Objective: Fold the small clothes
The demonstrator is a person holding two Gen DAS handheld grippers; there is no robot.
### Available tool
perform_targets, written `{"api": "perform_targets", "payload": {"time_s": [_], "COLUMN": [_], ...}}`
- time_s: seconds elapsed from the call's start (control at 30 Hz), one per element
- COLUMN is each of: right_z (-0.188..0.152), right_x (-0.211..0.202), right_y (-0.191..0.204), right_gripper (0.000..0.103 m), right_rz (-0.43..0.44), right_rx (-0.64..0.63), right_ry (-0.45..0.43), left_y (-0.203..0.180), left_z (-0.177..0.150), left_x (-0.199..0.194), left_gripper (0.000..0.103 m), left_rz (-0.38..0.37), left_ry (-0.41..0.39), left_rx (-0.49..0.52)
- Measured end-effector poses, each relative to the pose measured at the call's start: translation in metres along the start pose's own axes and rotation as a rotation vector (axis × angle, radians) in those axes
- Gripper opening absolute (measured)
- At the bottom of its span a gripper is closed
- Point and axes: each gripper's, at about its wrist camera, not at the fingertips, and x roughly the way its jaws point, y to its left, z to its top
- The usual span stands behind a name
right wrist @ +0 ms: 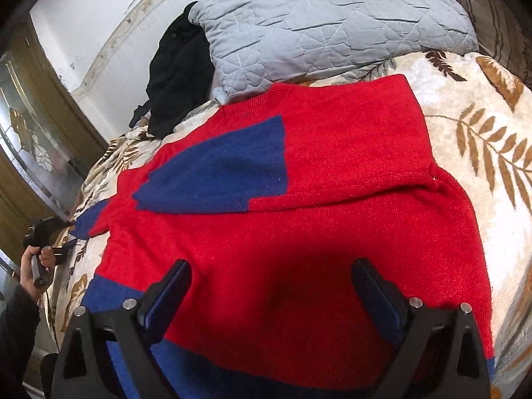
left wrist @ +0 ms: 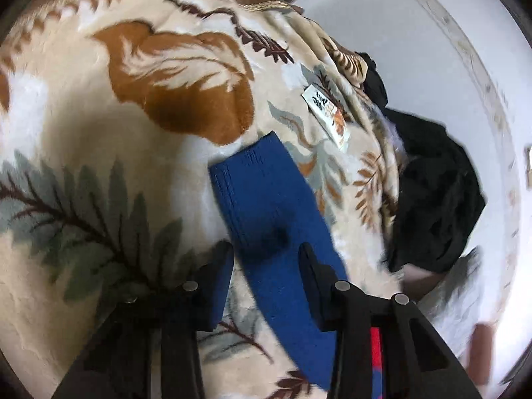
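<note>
Left tool (left wrist: pixel 266 259) splayed over knit blue sleeve (left wrist: pixel 266 199) on plush blanket (left wrist: pixel 99 133).

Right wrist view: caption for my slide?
Open right gripper over red-and-blue sweater on leaf-print blanket.

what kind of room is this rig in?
Probably a bedroom: the red and blue sweater lies on a leaf-print plush blanket, with a grey quilted pillow behind it and a glass-panelled wooden door to the side.

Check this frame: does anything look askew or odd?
Nothing damaged. One sleeve lies folded across the red sweater; the other blue cuff trails onto the blanket between the open left gripper fingers.
</note>
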Motion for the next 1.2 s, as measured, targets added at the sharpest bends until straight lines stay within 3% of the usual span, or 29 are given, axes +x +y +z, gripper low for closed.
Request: {"api": "perform_targets", "payload": {"time_s": [0.2,0.23,0.27,0.3,0.4,0.47,0.6,0.73,0.87,0.9,0.97,1.07,1.2], "right_z": [-0.001,-0.001,-0.001,-0.001,-0.001,-0.002,-0.002,-0.002,-0.003,-0.003,-0.002,-0.001,0.011], "right_x": [0.000,0.000,0.000,0.000,0.000,-0.001,-0.002,-0.005,-0.008,-0.009,-0.011,-0.021,-0.042], "right_y": [-0.002,-0.002,-0.002,-0.002,-0.002,-0.003,-0.006,-0.010,-0.013,-0.014,-0.017,-0.025,-0.045], "right_gripper": [0.099,0.099,0.099,0.099,0.099,0.099,0.099,0.099,0.099,0.099,0.099,0.099,0.099], "right_rz": [0.018,0.021,0.022,0.023,0.026,0.033,0.054,0.081,0.108,0.120,0.141,0.183,0.258], "right_rx": [0.014,0.016,0.017,0.018,0.020,0.024,0.041,0.063,0.084,0.092,0.107,0.153,0.308], "right_ry": [-0.007,-0.007,-0.008,-0.009,-0.011,-0.016,-0.027,-0.041,-0.054,-0.059,-0.066,-0.087,-0.127], "left_y": [-0.008,-0.010,-0.015,-0.021,-0.078,-0.135,-0.243,-0.337,-0.379,-0.381,-0.365,-0.314,-0.257], "left_z": [0.006,0.007,0.009,0.008,-0.016,-0.050,-0.142,-0.258,-0.357,-0.382,-0.410,-0.399,-0.341], "left_x": [0.014,0.014,0.013,0.010,-0.022,-0.049,-0.081,-0.076,-0.032,-0.010,0.030,0.063,0.060], "left_gripper": [0.041,0.027,0.005,0.004,0.004,0.004,0.004,0.005,0.010,0.015,0.043,0.043,0.044], "left_rz": [0.052,0.068,0.110,0.132,0.124,0.070,-0.121,-0.308,-0.394,-0.374,-0.244,-0.092,0.007], "left_ry": [-0.006,-0.003,-0.003,-0.012,-0.112,-0.167,-0.151,-0.035,0.144,0.213,0.302,0.362,0.269], "left_rx": [0.037,0.036,0.059,0.091,0.327,0.512,0.806,1.012,1.139,1.199,1.249,1.185,1.087]}}
